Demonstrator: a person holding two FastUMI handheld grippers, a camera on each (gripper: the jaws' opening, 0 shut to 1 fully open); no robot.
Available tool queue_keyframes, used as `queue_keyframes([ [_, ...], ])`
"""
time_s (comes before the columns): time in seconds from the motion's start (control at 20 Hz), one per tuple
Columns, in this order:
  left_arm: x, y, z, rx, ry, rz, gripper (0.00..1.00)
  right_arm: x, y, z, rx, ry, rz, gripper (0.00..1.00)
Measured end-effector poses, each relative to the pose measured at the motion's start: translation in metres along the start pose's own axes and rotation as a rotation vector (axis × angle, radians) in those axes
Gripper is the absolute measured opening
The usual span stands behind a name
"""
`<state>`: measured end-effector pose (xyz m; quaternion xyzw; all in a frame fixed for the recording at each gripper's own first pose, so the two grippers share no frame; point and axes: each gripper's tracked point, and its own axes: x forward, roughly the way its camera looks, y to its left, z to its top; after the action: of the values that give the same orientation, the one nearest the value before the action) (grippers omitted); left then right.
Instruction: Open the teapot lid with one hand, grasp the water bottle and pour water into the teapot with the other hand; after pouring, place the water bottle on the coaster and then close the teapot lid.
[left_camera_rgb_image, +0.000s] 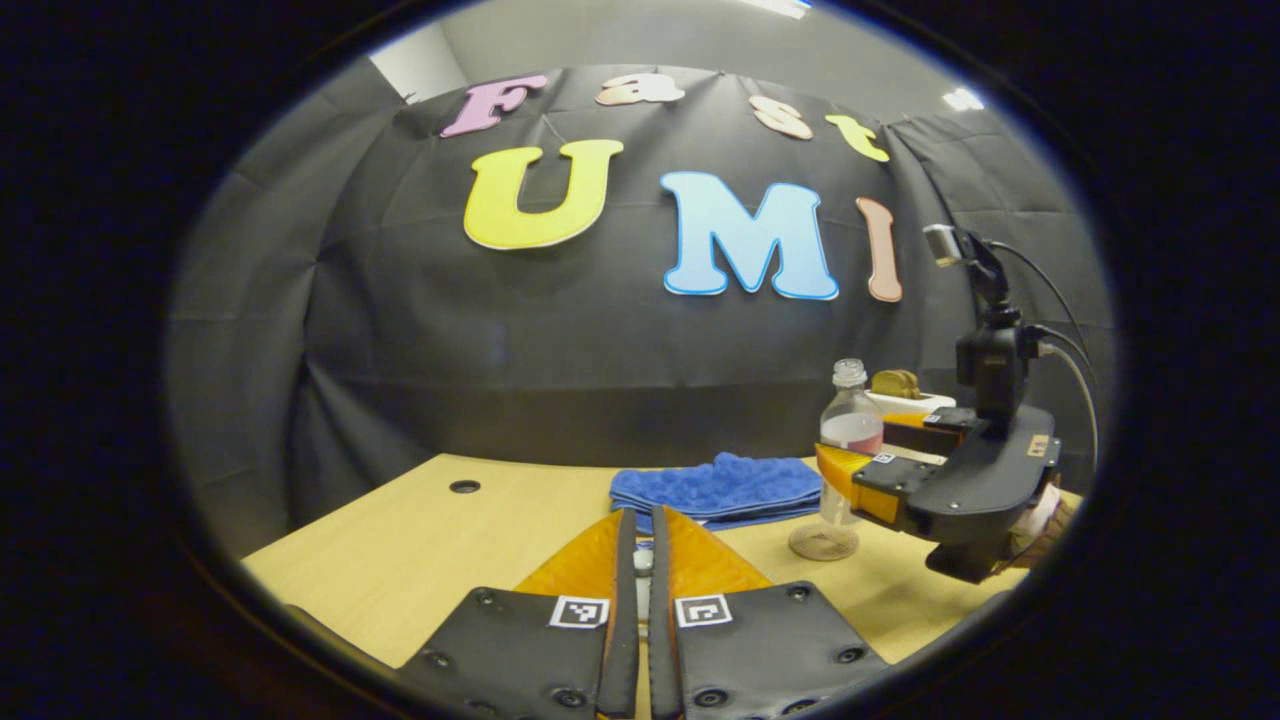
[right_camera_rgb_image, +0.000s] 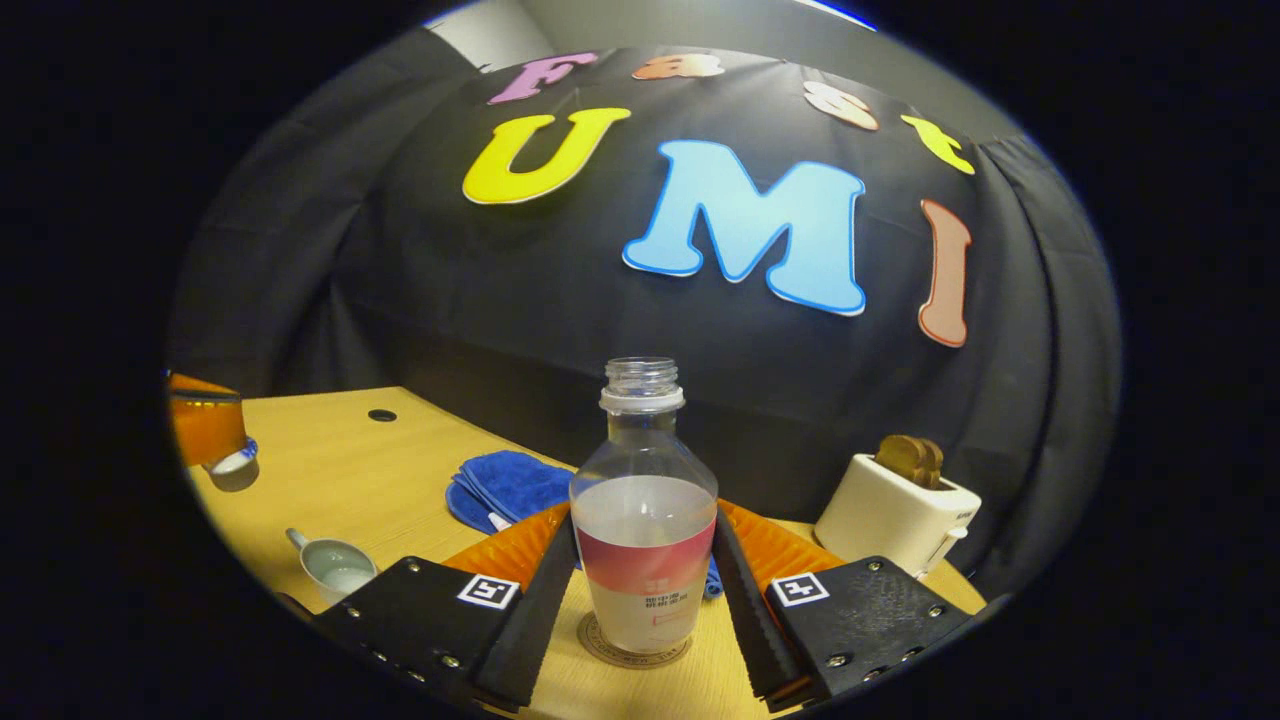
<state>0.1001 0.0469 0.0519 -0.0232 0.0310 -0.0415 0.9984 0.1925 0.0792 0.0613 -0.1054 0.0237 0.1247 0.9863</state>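
Right gripper (right_camera_rgb_image: 640, 580) brackets the water bottle (right_camera_rgb_image: 645, 530) on the coaster (right_camera_rgb_image: 632, 652), jaws apparently slack; we fear withdrawing crooked tips it.

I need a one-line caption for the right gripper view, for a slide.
Water bottle standing on the coaster between the right claw's open fingers, with a toaster behind.
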Motion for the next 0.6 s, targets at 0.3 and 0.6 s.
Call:
queue_keyframes([
  [0.3,0.015,-0.008,-0.006,0.001,0.021,-0.008,0.11,0.019,-0.011,-0.026,0.094,0.035,-0.005,0.77],
  [0.6,0.020,-0.012,-0.009,0.002,0.025,-0.006,0.11,0.024,-0.013,-0.037,0.102,0.043,-0.012,0.77],
])
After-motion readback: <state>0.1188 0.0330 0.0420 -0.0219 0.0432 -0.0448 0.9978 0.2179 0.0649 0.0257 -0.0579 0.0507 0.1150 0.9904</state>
